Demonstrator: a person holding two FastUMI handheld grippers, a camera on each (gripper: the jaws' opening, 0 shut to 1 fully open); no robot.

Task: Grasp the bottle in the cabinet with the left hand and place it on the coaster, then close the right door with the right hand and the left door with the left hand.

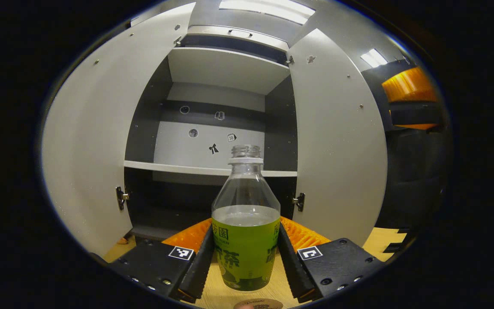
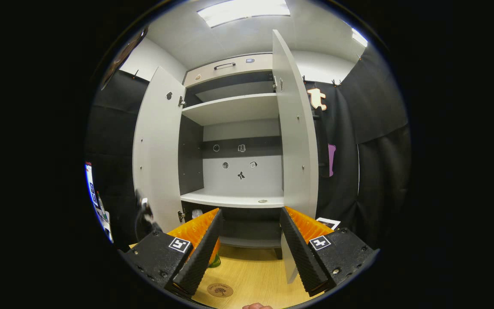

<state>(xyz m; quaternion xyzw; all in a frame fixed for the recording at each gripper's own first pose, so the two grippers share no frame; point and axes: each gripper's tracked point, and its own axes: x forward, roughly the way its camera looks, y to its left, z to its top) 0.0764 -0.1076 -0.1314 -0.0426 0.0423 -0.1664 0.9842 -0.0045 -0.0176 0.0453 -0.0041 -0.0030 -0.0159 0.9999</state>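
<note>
Left claw (image 1: 245, 262) squeezing the bottle (image 1: 245, 231) from both sides. Standing straight up, open neck at the top, no cap, partly full of clear liquid. Held just above the wooden desk (image 1: 212, 296), in front of the cupboard (image 1: 225, 68). Coaster (image 1: 257, 304) right below, at the near edge. Both doors wide open. Right claw (image 2: 249, 244) spread open, holding nothing. Cupboard shelves bare apart from one tiny round thing (image 2: 263, 201) on the middle shelf.

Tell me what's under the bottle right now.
The bottle, gripped by the left gripper, sits above the wooden tabletop; the coaster lies nearer the camera. Contact is hidden.
</note>
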